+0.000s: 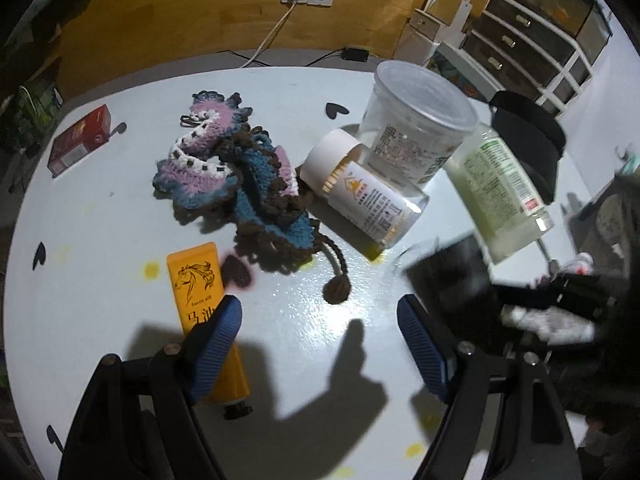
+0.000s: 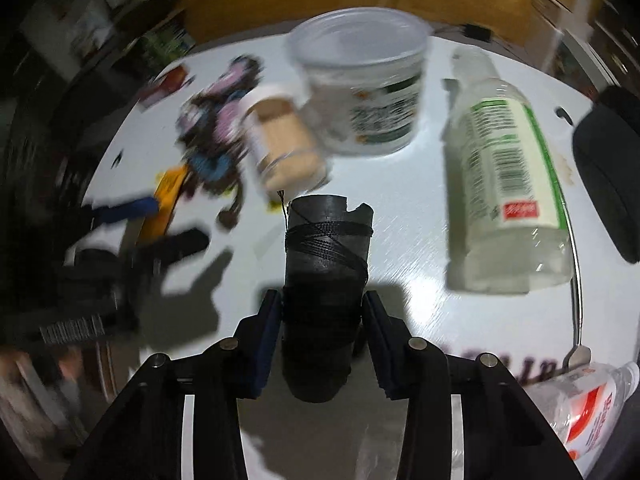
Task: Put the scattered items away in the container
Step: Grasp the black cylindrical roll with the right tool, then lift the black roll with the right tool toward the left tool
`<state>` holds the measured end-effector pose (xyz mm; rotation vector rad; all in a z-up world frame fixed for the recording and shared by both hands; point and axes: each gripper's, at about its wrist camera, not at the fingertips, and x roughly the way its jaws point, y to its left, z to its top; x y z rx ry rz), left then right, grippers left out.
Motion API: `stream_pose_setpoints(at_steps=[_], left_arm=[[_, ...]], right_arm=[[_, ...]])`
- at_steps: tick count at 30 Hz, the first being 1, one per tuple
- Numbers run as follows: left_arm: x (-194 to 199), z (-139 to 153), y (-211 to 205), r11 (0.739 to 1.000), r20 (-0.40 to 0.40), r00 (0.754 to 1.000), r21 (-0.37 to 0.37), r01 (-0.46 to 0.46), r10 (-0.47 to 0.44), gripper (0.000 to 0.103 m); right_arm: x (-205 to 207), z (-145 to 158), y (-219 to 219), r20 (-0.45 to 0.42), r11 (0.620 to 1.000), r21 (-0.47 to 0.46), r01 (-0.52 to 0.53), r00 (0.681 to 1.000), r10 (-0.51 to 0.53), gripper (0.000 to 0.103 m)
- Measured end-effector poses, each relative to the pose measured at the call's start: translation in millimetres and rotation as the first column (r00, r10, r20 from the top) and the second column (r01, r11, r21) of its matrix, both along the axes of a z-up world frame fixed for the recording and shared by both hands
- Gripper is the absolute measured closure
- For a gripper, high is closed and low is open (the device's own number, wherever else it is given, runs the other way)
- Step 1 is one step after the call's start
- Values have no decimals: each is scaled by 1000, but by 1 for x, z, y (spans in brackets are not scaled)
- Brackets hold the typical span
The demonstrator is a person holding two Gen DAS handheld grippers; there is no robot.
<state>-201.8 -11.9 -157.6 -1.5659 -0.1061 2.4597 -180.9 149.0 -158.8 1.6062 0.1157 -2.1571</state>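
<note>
- Nearest the right wrist camera, the right gripper (image 2: 322, 330) has its jaws closed on a black spool of thread (image 2: 326, 264), gripped on both sides around its middle. The spool points forward along the fingers, a hold that seems meant for carrying it across to the tub and tipping it in.
- The view around it is smeared, so the right gripper appears to be in motion; the spool looks lifted off the white worktop (image 2: 400, 216), though I cannot be sure of that.
- The clear plastic tub (image 1: 416, 128) stands upright and open-mouthed at the far side of the worktop, an easy drop target from above. Whether anything lies inside I cannot tell.
- A toothpick jar (image 1: 360, 188) lies on its side, touching the tub's base, and a crocheted pouch (image 1: 240, 184) sprawls just beside the jar.
- A clear bottle with a green label (image 1: 500, 196) lies on its side to the right of the tub.
- The left gripper (image 1: 320, 320) hangs with its jaws wide apart and holding nothing. A yellow tube (image 1: 200, 300) lies on the worktop under its left finger, so it may be lined up near the next item to collect.
- A red box (image 1: 80, 140) sits well apart at the far left edge.
</note>
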Motion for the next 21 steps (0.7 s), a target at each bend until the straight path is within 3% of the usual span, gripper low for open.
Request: stream_pose_setpoints(at_steps=[3, 7, 12, 17, 21], left_arm=[[10, 6, 3, 997, 5, 998, 30, 66, -67, 24], [36, 10, 16, 984, -4, 984, 8, 177, -177, 24], [76, 3, 26, 969, 24, 969, -28, 247, -247, 24], [104, 4, 34, 965, 37, 964, 27, 261, -262, 24], [127, 5, 47, 942, 55, 941, 37, 333, -335, 24]], right_arm=[[27, 2, -12, -24, 991, 47, -125, 992, 126, 61], [69, 3, -24, -53, 952, 136, -275, 957, 285, 61], [111, 3, -24, -45, 917, 161, -364, 926, 375, 61], [145, 3, -20, -28, 877, 185, -444, 889, 456, 61], [169, 4, -11, -19, 835, 208, -510, 851, 525, 61]])
